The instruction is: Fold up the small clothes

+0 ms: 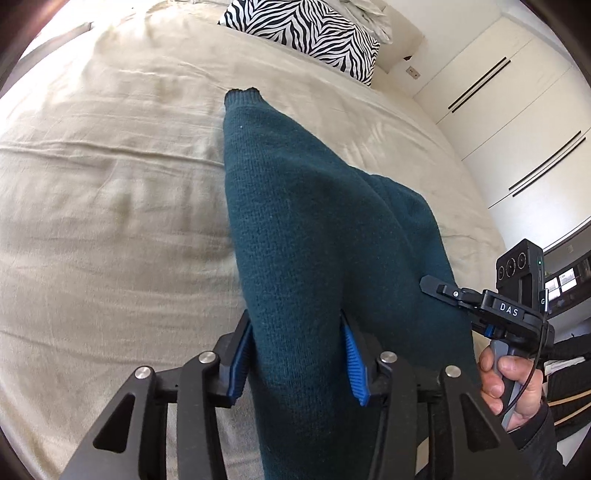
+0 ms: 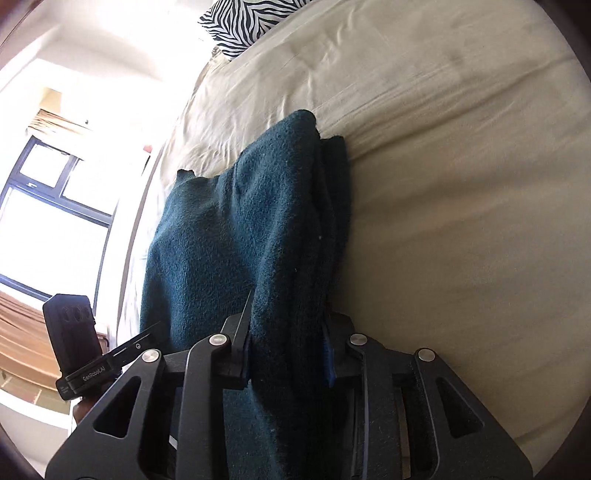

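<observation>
Nearest the left wrist lens, the left gripper [image 1: 297,363] has its two blue-padded fingers [image 1: 241,363] set on either side of a dark teal knitted garment [image 1: 314,229], with the cloth bunched between them; whether the pads actually press it cannot be told. From there the garment runs toward twelve o'clock across the beige bedspread [image 1: 110,192], ending in a ribbed cuff [image 1: 242,96]. At one o'clock, at the head of the bed, sits a zebra-print pillow [image 1: 306,33], and at two o'clock stand white wardrobe doors [image 1: 517,110]. At four o'clock the right hand [image 1: 508,384] grips the handle of the other tool. In the right wrist view, a bright window [image 2: 55,206] fills nine o'clock, and the other tool's camera block [image 2: 72,332] shows at eight o'clock. At the bottom centre the right gripper [image 2: 288,354] is narrowed around a thick fold of the same garment [image 2: 240,236], its fingers [image 2: 242,347] pinching it. Bedspread [image 2: 461,221] spreads to three o'clock, with the pillow [image 2: 240,22] at twelve.
</observation>
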`<state>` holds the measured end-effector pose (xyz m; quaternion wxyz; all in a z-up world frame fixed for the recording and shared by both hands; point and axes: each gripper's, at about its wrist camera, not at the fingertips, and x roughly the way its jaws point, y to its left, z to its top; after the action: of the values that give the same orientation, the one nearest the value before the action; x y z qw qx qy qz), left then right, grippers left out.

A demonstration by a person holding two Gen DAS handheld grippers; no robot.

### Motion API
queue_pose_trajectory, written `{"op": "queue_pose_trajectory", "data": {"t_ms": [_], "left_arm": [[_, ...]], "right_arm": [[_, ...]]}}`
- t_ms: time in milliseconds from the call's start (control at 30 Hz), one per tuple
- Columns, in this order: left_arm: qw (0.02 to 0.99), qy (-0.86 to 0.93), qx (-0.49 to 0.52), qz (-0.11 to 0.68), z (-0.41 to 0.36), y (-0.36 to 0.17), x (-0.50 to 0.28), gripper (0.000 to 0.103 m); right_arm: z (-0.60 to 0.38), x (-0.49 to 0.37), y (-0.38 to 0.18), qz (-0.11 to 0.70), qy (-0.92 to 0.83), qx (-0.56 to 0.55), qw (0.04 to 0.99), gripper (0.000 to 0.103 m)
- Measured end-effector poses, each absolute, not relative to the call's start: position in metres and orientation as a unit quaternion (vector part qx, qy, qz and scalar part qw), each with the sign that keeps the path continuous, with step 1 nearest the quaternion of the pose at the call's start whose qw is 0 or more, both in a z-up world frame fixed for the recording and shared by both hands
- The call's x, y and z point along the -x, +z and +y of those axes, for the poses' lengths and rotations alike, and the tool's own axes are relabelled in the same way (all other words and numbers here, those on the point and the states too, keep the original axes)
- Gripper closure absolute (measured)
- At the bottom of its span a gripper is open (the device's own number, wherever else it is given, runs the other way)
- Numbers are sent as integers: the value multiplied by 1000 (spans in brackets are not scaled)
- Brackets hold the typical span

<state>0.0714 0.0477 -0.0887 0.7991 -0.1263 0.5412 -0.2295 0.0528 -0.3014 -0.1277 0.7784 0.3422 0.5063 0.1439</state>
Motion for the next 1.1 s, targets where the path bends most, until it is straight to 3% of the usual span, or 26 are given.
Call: {"op": "queue_pose_trajectory", "data": {"t_ms": [133, 300, 500, 600, 867, 1100], "left_arm": [[788, -230, 163, 547, 52, -97, -75, 49], [806, -214, 146, 533, 60, -71, -60, 52], [842, -218, 126, 476, 55, -19, -67, 52], [841, -235, 108, 475, 32, -18, -86, 52], [815, -234, 84, 524, -1, -64, -123, 52], [817, -243, 74, 517, -3, -72, -125, 53]], "right_arm": [[-299, -52, -128, 505, 147, -339, 780, 76], [-315, -49, -102, 501, 109, -323, 795, 64], [-336, -48, -53, 444, 129, -366, 807, 63], [-320, -65, -42, 445, 162, -362, 803, 63], [-286, -115, -86, 503, 146, -346, 778, 66], [-298, -110, -104, 493, 162, -382, 765, 68]]}}
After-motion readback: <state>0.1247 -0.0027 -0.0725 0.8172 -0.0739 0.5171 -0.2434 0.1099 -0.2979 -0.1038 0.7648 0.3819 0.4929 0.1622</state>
